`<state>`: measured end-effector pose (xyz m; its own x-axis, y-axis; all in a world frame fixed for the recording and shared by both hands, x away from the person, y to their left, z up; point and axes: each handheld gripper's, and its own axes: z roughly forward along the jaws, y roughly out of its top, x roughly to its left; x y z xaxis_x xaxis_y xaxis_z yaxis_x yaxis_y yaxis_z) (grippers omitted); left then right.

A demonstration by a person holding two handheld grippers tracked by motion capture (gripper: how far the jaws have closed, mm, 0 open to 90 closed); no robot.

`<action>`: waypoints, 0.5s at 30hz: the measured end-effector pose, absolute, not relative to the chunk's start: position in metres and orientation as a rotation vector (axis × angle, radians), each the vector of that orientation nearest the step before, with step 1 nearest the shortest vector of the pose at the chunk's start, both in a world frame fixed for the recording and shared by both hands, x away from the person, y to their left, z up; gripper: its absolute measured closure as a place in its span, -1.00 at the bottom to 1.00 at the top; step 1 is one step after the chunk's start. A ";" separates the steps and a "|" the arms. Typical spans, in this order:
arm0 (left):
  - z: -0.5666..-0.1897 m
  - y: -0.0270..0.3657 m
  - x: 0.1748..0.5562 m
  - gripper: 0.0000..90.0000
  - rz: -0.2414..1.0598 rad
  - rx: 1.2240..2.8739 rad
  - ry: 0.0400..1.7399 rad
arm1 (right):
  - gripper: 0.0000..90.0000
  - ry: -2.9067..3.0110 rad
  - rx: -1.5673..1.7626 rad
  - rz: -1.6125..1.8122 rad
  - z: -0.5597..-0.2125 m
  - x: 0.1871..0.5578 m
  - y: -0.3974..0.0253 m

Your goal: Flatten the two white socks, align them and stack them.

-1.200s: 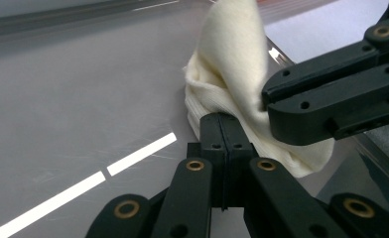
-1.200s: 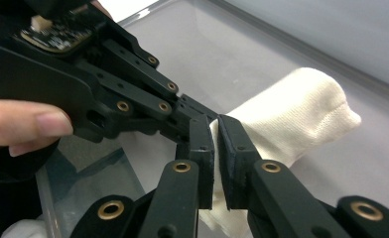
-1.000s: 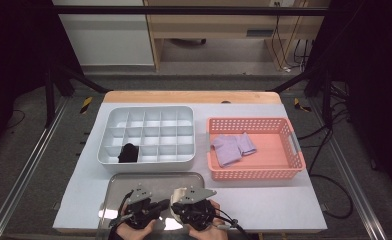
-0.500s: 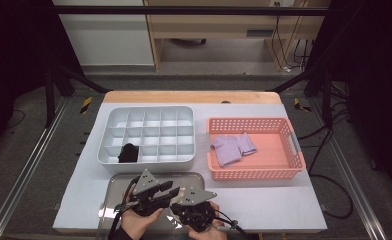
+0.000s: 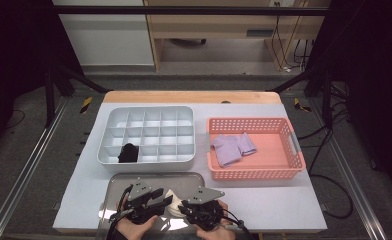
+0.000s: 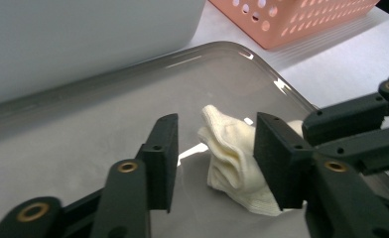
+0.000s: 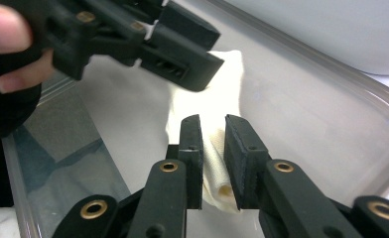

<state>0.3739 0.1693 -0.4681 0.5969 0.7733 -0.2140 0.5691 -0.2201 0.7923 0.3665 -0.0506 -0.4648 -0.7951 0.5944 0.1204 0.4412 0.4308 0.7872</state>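
Now — sock (image 6: 232, 158): cream, lying on the tray (image 5: 184, 182) at the frame's bottom centre.
My left gripper (image 6: 215, 153): spread wide, sock just ahead between the jaws.
My right gripper (image 7: 212, 148): nearly closed, pinching the sock's near end.
Long axis: runs away from my right jaws — toward the left gripper.
Nearer hand: right.

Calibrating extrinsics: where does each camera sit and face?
High view: above the near edge, facing forward and down on the table; both hands show.
Left gripper view: on the left hand-held gripper, facing the cream sock; open jaws.
Right gripper view: on the right hand-held gripper, jaws pinching the sock.
Shared: sock, steel tray.
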 end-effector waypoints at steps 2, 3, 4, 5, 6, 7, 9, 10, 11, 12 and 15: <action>-0.469 0.169 0.372 0.08 0.274 1.905 1.083 | 0.71 2.502 0.924 1.293 -0.464 0.366 -0.051; -0.469 0.169 0.371 0.06 0.272 1.903 1.084 | 0.68 2.503 0.933 1.298 -0.464 0.367 -0.052; -0.469 0.168 0.369 0.05 0.274 1.899 1.088 | 0.66 2.500 0.939 1.300 -0.463 0.367 -0.054; -0.469 0.168 0.367 0.05 0.282 1.903 1.084 | 0.64 2.497 0.963 1.323 -0.461 0.367 -0.056; -0.469 0.167 0.366 0.05 0.290 1.908 1.080 | 0.64 2.487 0.973 1.341 -0.459 0.367 -0.058; -0.469 0.167 0.366 0.04 0.290 1.908 1.080 | 0.64 2.487 0.973 1.341 -0.459 0.367 -0.058; -0.470 0.165 0.364 0.04 0.301 1.909 1.077 | 0.75 2.417 1.022 1.420 -0.450 0.369 -0.067; -0.470 0.164 0.363 0.04 0.309 1.915 1.072 | 0.79 2.416 1.034 1.423 -0.449 0.369 -0.068; -0.470 0.164 0.363 0.04 0.309 1.915 1.072 | 0.83 2.424 1.046 1.408 -0.450 0.370 -0.069; -0.470 0.164 0.362 0.03 0.312 1.917 1.071 | 0.85 2.447 1.058 1.389 -0.452 0.370 -0.068; -0.471 0.165 0.362 0.00 0.305 1.916 1.071 | 0.91 2.498 1.073 1.344 -0.460 0.370 -0.066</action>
<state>0.3616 0.1645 -0.4709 0.5958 0.7790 -0.1953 0.5590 -0.2276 0.7973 0.3697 -0.0656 -0.4598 -0.7445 0.6293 0.2231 0.5330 0.3590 0.7662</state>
